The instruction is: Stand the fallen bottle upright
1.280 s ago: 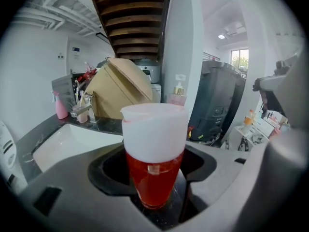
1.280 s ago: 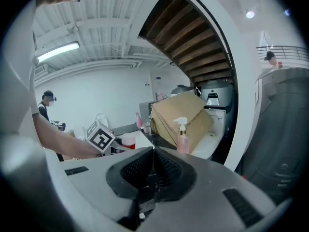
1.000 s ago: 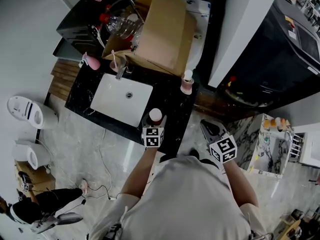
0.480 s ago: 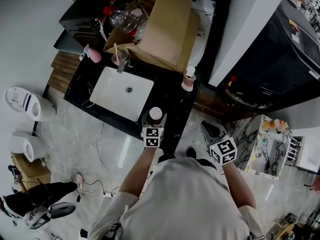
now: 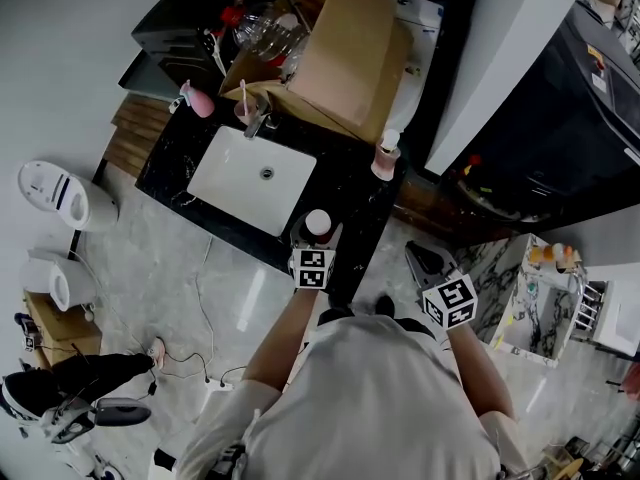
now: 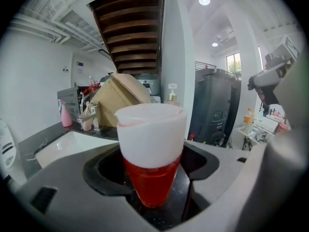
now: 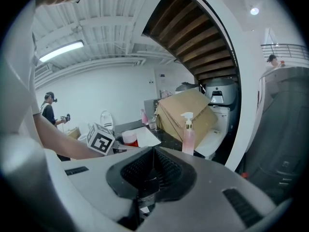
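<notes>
The bottle (image 5: 318,223), red liquid under a wide white cap, stands upright on the black counter (image 5: 358,230) near its front edge. In the left gripper view the bottle (image 6: 152,144) fills the middle, between the two jaws. My left gripper (image 5: 316,240) surrounds it, and its jaws have just been opening, with the bottle still between them and small gaps at its sides. My right gripper (image 5: 425,260) hangs off the counter's right corner, over the floor. Its jaws (image 7: 145,178) are shut on nothing.
A white sink (image 5: 250,173) with a faucet (image 5: 258,120) lies left of the bottle. A big cardboard box (image 5: 345,53) stands behind. A pink pump bottle (image 5: 387,156) sits at the counter's right edge. A marble stand (image 5: 530,288) is on the right, and a person (image 5: 60,398) is on the floor at lower left.
The head view has drifted slightly, so the counter sits a bit lower and to the right. The bottle and both grippers keep their places relative to the counter.
</notes>
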Demonstrator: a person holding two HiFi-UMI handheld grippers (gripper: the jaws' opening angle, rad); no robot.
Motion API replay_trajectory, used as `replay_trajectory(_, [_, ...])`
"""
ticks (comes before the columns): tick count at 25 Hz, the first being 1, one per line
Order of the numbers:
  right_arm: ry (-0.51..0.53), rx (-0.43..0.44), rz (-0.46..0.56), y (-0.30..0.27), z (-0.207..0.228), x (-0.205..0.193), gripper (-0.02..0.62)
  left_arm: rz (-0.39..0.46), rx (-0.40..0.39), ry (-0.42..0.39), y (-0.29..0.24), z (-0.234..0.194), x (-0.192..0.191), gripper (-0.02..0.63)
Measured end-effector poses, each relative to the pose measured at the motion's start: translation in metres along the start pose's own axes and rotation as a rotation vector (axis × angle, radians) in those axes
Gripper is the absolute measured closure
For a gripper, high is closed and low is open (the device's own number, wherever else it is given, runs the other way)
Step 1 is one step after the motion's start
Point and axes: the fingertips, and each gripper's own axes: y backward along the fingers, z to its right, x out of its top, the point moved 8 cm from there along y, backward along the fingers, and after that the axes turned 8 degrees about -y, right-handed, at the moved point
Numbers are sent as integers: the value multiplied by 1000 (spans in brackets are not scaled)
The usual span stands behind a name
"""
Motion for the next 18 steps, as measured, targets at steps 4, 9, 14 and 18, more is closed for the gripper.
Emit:
replay_trajectory(4, [4, 14, 7, 3, 1, 0, 561, -8, 7, 13, 7, 2, 10, 257])
replay_trajectory(9, [7, 42, 17, 5, 2, -1, 561, -1, 36, 30, 18, 3, 15, 249])
replay_trajectory(14, [16, 82, 27, 5, 0, -3, 561, 33, 66, 53, 37, 6, 24, 244])
replay_trajectory(18, [29, 118, 31, 6, -1, -2, 561, 41, 93, 54, 51, 11, 28, 242])
